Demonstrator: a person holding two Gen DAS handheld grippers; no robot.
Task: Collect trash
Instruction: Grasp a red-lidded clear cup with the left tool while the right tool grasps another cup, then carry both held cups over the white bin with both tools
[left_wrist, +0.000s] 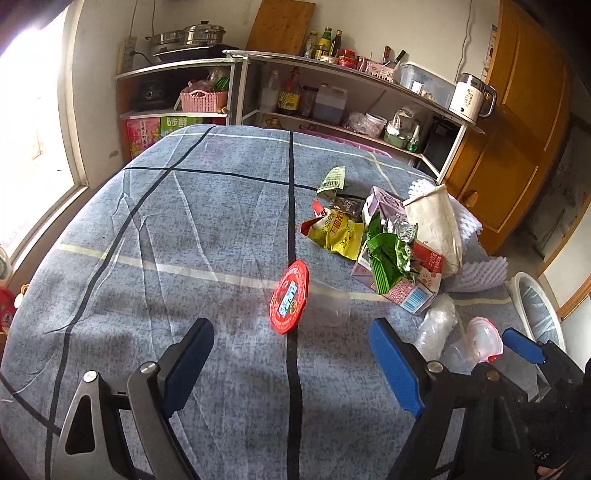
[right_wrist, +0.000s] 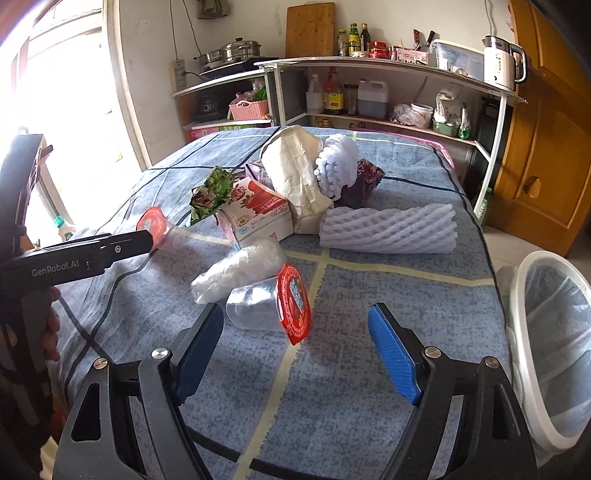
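Two clear plastic cups with red foil lids lie on their sides on a table under a blue checked cloth (left_wrist: 184, 240). One cup (left_wrist: 295, 299) lies just ahead of my left gripper (left_wrist: 290, 330), whose jaws stand wide apart without touching it. The other cup (right_wrist: 269, 306) lies between the fingertips of my right gripper (right_wrist: 295, 314); both pads stay off it. From the right wrist view, the left gripper (right_wrist: 147, 236) reaches in from the left beside its cup (right_wrist: 155, 221). A blue pad (left_wrist: 522, 345) of the right gripper shows behind the second cup (left_wrist: 480, 339).
A heap of trash (right_wrist: 266, 206) lies beyond the cups: milk cartons, green and yellow wrappers, a paper bag, foam fruit nets (right_wrist: 388, 232) and crumpled clear plastic (right_wrist: 240, 269). A white-rimmed bin (right_wrist: 554, 332) with a clear liner stands off the table's right edge. Kitchen shelves line the back wall.
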